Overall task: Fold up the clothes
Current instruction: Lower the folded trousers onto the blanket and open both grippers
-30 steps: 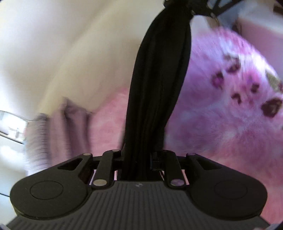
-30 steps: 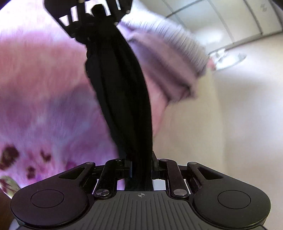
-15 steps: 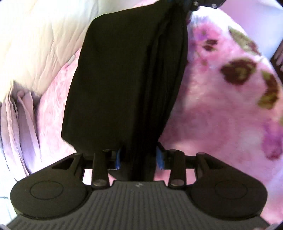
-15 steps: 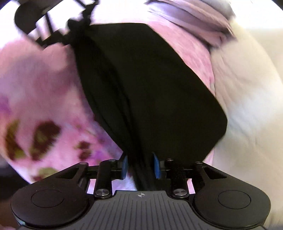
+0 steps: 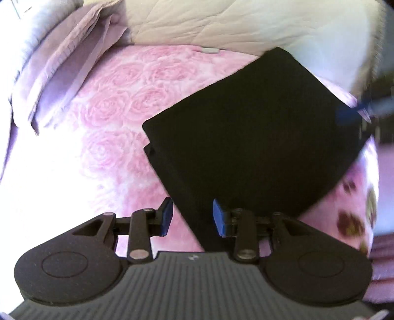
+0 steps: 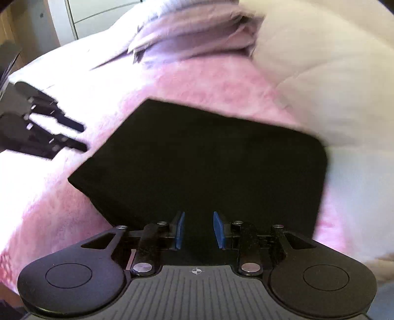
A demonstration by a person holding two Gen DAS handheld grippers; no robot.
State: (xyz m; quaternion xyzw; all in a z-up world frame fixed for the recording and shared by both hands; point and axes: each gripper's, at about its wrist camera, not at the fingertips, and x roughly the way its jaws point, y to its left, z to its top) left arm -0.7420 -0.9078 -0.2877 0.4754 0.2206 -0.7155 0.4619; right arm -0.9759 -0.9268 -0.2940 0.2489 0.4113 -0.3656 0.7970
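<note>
A black garment lies folded flat as a rough square on the pink rose-pattern blanket. My left gripper hovers over the garment's near corner. Its blue pads stand apart and are closing a little, with the cloth's edge under the gap and neither pad pressing on it. My right gripper is open over the opposite edge of the same garment, its pads clear of the cloth. Each gripper shows blurred in the other's view: the right gripper at the far right, the left gripper at the far left.
A crumpled lilac cloth lies at the head of the blanket. A cream quilt borders the blanket beyond the garment. White cupboard doors stand behind the bed.
The black garment was held taut and bunched between both grippers. It now lies flat on the blanket, released, with both pairs of jaws apart. Both views have rolled and dropped toward the bed.
</note>
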